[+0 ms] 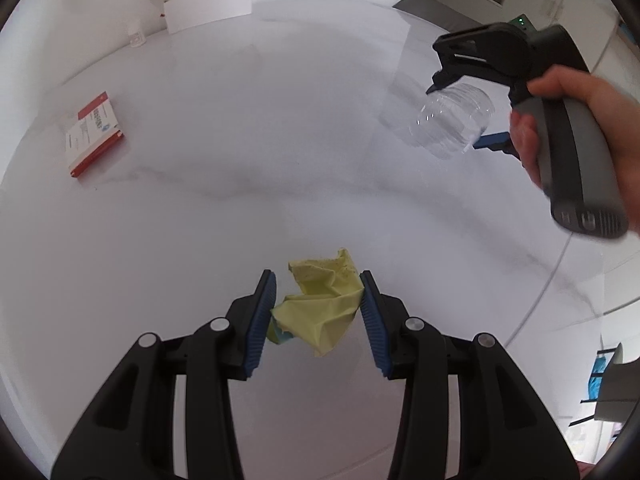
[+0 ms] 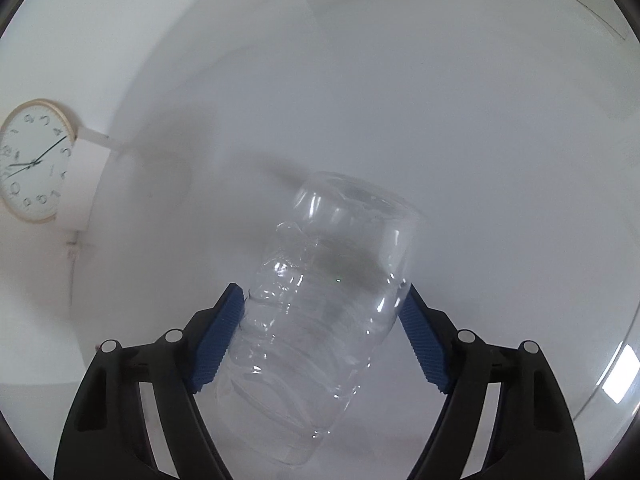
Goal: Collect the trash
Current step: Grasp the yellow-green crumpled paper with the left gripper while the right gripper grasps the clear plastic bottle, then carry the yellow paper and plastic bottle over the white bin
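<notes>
Now the left gripper (image 1: 318,312) is clamping a crumpled yellow wrapper (image 1: 320,300) between its blue pads, holding it clear above the white bench (image 1: 240,140), so that piece of trash looks secured and ready to be carried off. Over at two o'clock in the left wrist view, the person's hand (image 1: 580,128) is bringing the right gripper (image 2: 322,336) around an empty clear plastic bottle (image 2: 328,300). From the right wrist view the bottle is sitting tilted between the pads, its base pointing toward twelve o'clock; the left pad is pressing its ribbed side and the right pad is touching near its shoulder, so the jaws are gripping it across the widest part, likely because a soft bottle crushes less there. At nine o'clock in the left view a red-and-white box (image 1: 94,132) is lying flat on the bench, well apart, probably next for collecting. A wall clock (image 2: 32,160) is leaning at the bench's far edge.
</notes>
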Action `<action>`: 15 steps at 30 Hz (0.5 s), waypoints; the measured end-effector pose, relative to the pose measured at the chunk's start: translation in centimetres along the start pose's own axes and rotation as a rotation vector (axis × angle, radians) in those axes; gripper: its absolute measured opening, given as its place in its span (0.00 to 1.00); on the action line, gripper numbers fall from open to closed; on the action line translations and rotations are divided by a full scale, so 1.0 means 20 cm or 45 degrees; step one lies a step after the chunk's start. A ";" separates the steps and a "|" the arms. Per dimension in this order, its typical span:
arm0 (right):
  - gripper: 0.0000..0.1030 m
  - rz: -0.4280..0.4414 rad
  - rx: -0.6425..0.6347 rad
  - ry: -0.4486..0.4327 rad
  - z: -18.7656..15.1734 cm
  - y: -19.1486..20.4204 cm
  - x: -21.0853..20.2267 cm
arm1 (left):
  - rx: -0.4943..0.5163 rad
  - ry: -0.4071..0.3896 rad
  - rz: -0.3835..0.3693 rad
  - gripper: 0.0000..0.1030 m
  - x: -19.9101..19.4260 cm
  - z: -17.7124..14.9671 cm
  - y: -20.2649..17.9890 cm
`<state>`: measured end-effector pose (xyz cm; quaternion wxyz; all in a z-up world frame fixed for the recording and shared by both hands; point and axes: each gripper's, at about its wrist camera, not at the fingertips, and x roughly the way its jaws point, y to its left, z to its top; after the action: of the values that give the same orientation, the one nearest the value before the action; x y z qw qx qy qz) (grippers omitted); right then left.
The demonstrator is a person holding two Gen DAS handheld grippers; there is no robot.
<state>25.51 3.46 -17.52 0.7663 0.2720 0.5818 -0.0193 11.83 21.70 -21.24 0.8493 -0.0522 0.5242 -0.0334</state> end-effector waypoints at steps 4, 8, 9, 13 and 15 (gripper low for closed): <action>0.76 0.013 -0.093 -0.038 -0.09 -0.15 -0.15 | 0.028 0.006 -0.034 0.41 -0.06 -0.03 -0.12; 0.76 -0.028 -0.217 -0.071 -0.22 -0.35 -0.33 | 0.070 0.041 -0.099 0.41 -0.09 -0.09 -0.29; 0.75 -0.045 -0.249 -0.080 -0.27 -0.44 -0.40 | 0.082 0.047 -0.110 0.41 -0.10 -0.09 -0.32; 0.71 -0.117 -0.326 -0.098 -0.42 -0.75 -0.61 | 0.175 0.083 -0.159 0.41 -0.12 -0.15 -0.55; 0.71 -0.144 -0.342 -0.107 -0.48 -0.87 -0.68 | 0.214 0.095 -0.189 0.41 -0.13 -0.18 -0.65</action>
<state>6.60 -10.91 -13.78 0.8172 0.1326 0.5608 0.0041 7.40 8.82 -18.89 0.8258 -0.0184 0.5455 -0.1419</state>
